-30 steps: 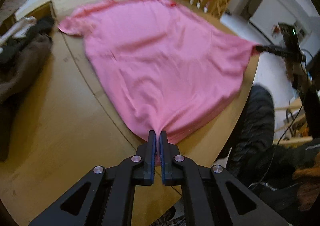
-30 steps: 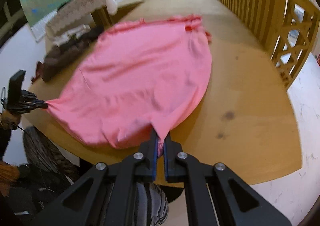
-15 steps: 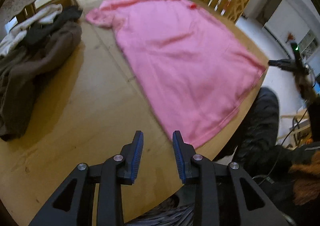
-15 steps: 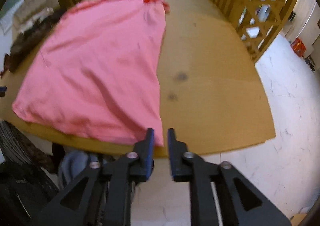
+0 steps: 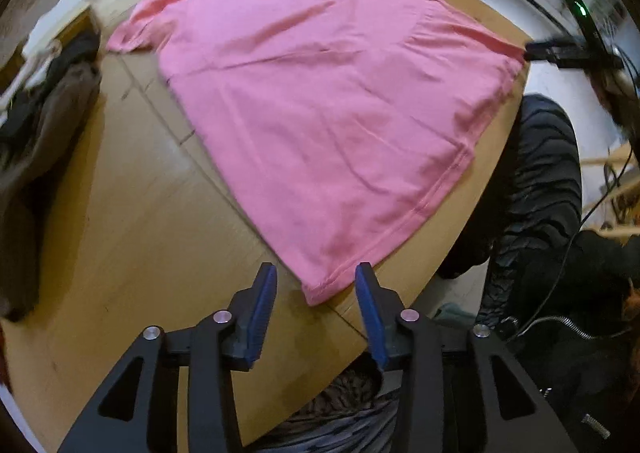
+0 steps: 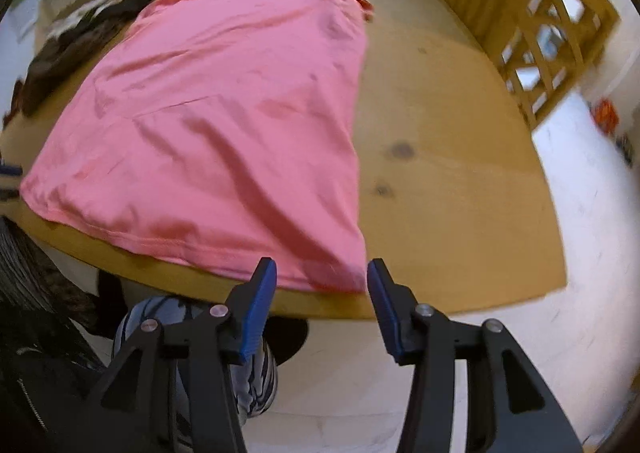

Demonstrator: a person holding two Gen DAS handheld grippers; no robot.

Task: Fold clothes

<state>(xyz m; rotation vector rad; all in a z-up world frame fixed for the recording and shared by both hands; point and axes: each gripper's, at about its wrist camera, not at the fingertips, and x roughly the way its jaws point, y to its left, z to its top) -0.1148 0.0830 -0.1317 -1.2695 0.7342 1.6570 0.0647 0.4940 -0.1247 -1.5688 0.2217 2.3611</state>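
the wooden table (image 5: 132, 221) carries a pink shirt (image 5: 320, 101), which lies spread flat in one layer with some soft wrinkles; no fold is visible in it. its long axis runs from the collar at the far edge of the table to the hem at the near edge, so it points away from both tongs. a pile of dark clothes (image 5: 44, 105) sits at the left edge. the left gripper (image 5: 316, 303) stands wide open and holds nothing, with the near left hem corner just in front of its jaws. the right gripper (image 6: 322, 301) is also wide open and empty, just before the right hem corner. each corner is nearest to the gripper on its own side.
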